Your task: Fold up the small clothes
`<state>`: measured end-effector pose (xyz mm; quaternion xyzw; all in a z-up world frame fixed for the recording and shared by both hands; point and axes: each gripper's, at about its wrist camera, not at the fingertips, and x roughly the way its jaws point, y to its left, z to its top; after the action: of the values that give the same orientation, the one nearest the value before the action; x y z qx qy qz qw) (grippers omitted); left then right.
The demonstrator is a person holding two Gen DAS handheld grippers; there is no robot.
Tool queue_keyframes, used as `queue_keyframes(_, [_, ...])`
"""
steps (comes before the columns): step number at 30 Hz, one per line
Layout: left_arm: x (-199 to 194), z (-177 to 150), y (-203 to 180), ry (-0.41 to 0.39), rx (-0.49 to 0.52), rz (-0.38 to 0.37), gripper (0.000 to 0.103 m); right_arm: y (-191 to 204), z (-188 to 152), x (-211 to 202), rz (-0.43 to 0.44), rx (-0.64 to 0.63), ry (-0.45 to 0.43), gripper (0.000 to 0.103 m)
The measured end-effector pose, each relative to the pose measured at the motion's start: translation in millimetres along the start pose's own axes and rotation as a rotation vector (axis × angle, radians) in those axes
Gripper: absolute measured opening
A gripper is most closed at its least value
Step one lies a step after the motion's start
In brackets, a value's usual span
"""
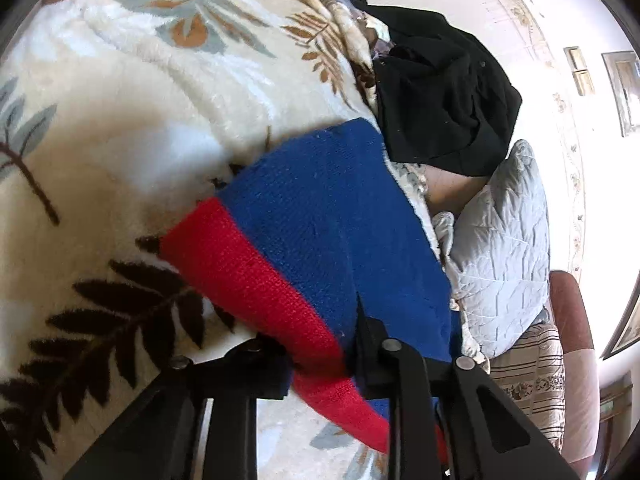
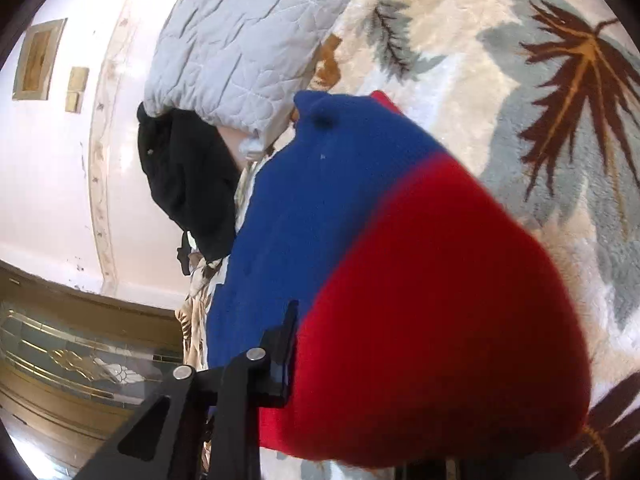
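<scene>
A knitted blue garment with a red band (image 1: 320,208) lies on the cream leaf-patterned blanket (image 1: 132,112). In the left wrist view my left gripper (image 1: 324,356) is shut on the garment's red hem, and the cloth is bunched between the two black fingers. In the right wrist view the same garment (image 2: 320,208) bulges up close to the camera. My right gripper (image 2: 316,344) is shut on its red part. Only one of its fingers (image 2: 286,340) shows, pressed against the cloth. The other is hidden under the red fabric.
A heap of black clothes (image 1: 440,92) (image 2: 188,184) lies beyond the garment. Beside it is a grey quilted pillow (image 1: 504,248) (image 2: 240,40). The blanket (image 2: 520,60) spreads wide on the open side. A white wall (image 2: 48,184) and a wooden glass-fronted cabinet (image 2: 60,344) stand past the bed's edge.
</scene>
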<state>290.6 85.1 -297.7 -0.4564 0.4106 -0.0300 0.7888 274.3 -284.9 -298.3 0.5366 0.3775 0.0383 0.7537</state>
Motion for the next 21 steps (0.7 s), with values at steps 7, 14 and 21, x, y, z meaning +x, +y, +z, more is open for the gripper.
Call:
queue_keyframes(7, [-35, -13, -29, -0.045, 0.098, -0.011, 0.020, 45, -6, -47, -0.020, -0.235, -0.136, 0.018])
queue_keyframes(14, [-80, -49, -22, -0.016, 0.172, 0.017, 0.020, 42, -30, -90, -0.058, -0.288, -0.068, 0.018])
queue_keyframes(21, [-55, -69, 18, 0.098, 0.106, 0.090, 0.032, -17, -33, -70, -0.181, -0.116, 0.222, 0.029])
